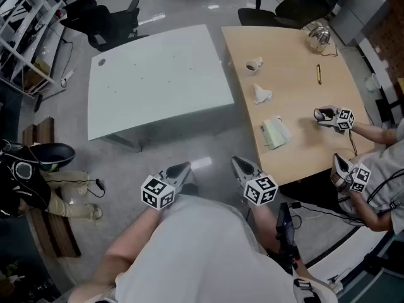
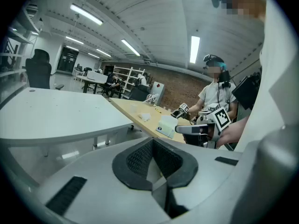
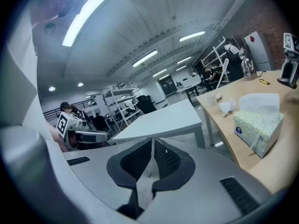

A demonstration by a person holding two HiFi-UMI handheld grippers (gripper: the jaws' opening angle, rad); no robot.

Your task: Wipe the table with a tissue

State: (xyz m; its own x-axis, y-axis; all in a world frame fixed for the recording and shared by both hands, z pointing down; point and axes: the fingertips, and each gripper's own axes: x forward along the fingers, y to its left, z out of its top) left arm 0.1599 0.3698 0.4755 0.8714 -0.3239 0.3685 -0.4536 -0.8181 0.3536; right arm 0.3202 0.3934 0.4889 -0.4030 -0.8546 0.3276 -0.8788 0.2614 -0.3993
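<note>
A pale green tissue pack [image 1: 275, 132] with a sheet sticking up lies near the front edge of the wooden table [image 1: 297, 87]. A crumpled tissue [image 1: 262, 94] lies behind it. My left gripper [image 1: 180, 171] and right gripper [image 1: 243, 166] hang side by side close to my body, above the floor and short of the table. Both are shut with nothing between the jaws. In the right gripper view the tissue pack [image 3: 258, 123] sits at the right, beyond my shut right gripper [image 3: 152, 141]. The left gripper view shows my left gripper [image 2: 152, 141] shut and the tissue pack [image 2: 167, 125] farther off.
A pale grey table [image 1: 158, 81] stands left of the wooden one. A small cup [image 1: 253, 65], a yellow pen [image 1: 319, 74] and a glass vessel [image 1: 319, 36] are on the wooden table. Another person's two grippers [image 1: 334, 117] work at its right edge. Office chairs [image 1: 107, 21] stand behind.
</note>
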